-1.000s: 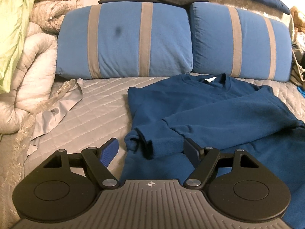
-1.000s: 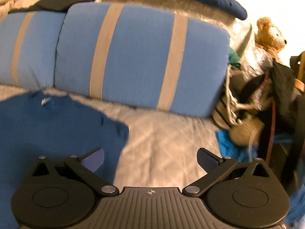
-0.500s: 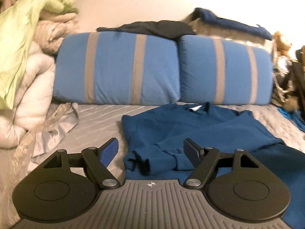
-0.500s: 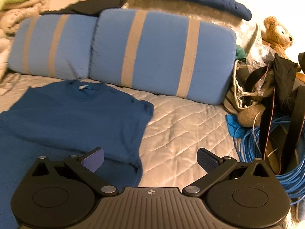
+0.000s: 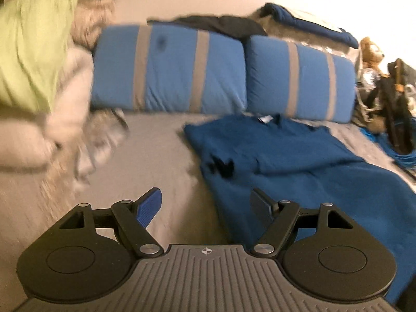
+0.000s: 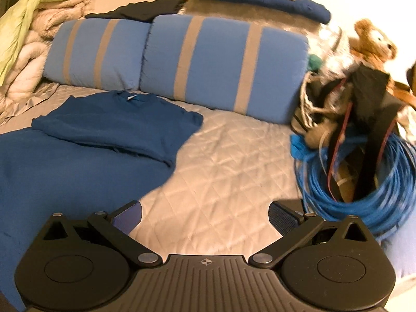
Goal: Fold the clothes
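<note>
Left gripper point(image 5: 206, 204): I have its jaws spread wide with nothing between them; it hangs above the bed, over the left edge of the sweater's lower body.
Right gripper point(image 6: 205, 215): I have this one spread wide too, empty, above bare quilt just right of the sweater.
Sweater point(image 6: 85, 153): dark blue, lying flat on the bed with its collar and white neck label toward the pillows; both sleeves are folded in across the chest, one cuff ending near the garment's left edge in my left wrist view.
Bed point(image 6: 228, 161): grey quilted cover; the sweater takes up the middle, the right side of the cover is bare.
Pillows point(image 5: 169, 70): two blue ones with grey stripes, standing along the head edge of the bed, just beyond the sweater's collar.
Bedding pile point(image 5: 39, 59): green and cream blankets heaped at the left head corner; blurred in my left view.
Blue cable coil point(image 6: 364, 182): off the right edge of the bed, with dark straps over it.
Teddy bear point(image 6: 374, 41): above the coil, near the right head corner.
</note>
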Available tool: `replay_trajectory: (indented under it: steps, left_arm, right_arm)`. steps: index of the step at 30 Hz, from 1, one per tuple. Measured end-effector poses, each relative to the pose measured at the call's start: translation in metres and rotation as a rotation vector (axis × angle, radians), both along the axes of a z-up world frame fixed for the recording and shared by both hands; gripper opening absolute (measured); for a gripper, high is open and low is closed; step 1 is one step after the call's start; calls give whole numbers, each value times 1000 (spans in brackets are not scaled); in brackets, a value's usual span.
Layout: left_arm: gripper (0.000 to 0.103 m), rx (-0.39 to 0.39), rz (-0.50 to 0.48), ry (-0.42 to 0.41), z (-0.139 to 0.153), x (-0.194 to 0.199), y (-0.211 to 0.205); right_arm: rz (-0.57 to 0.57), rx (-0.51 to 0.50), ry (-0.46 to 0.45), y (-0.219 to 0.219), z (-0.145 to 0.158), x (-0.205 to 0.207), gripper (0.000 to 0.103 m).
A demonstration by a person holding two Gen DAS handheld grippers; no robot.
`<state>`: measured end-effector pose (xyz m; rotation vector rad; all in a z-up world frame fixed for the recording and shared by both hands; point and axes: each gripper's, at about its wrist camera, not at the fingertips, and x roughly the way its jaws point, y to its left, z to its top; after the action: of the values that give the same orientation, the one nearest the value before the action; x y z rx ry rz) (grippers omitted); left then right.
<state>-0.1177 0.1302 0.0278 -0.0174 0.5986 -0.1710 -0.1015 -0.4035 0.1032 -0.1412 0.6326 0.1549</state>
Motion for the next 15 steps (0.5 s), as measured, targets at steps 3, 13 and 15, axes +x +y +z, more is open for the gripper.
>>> replay_trajectory:
  steps: [3,13,15]
  left_arm:
    - [75,-101,-3,80,-20,-7,11]
    - [73,-631,-138,268,-78,-10,40]
    - [63,-707,-131,302,-90,-9,44]
  right_arm:
    - [-20,25,8,-7,-5,-12,103]
    - [-16,115,45,4,-29,-23,103]
    - [0,129,50,9,-32,-23,103]
